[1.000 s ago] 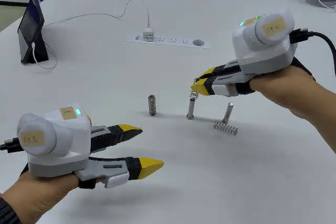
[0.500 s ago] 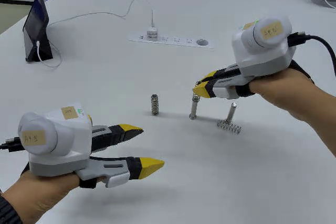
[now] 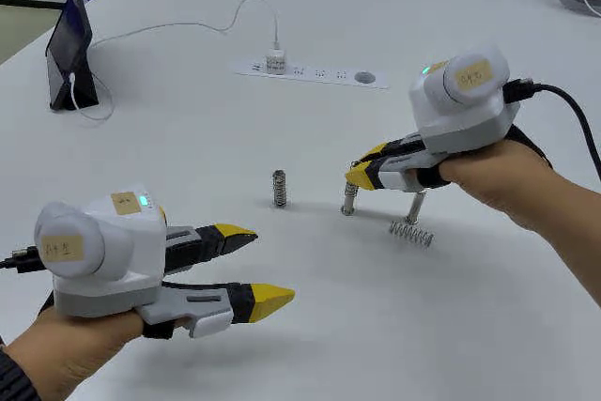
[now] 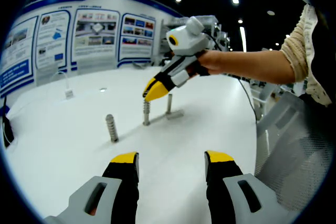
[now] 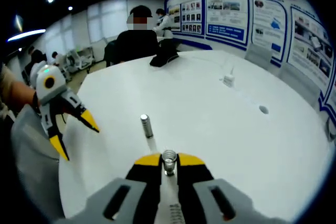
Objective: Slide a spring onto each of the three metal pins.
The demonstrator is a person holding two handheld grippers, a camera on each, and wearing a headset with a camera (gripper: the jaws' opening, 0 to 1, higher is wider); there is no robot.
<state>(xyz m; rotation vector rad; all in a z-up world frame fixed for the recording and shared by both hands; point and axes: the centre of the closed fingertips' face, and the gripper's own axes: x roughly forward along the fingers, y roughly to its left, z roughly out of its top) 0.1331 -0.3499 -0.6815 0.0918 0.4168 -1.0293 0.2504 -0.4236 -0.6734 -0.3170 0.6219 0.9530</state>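
Note:
Three metal pins stand on the white table. The left pin wears a spring. My right gripper is shut on a spring that sits over the top of the middle pin. The right pin is bare, and a loose spring lies at its foot. My left gripper hovers open and holds nothing, near the front left and well short of the pins. In the left gripper view, the right gripper reaches down onto the middle pin.
A white power strip with a plugged charger and cable lies at the back. A dark tablet on a stand is at the far left. A person sits beyond the table.
My right gripper has come lower with the spring, down the middle pin. The left gripper has stayed where it was. The head camera shifted slightly.

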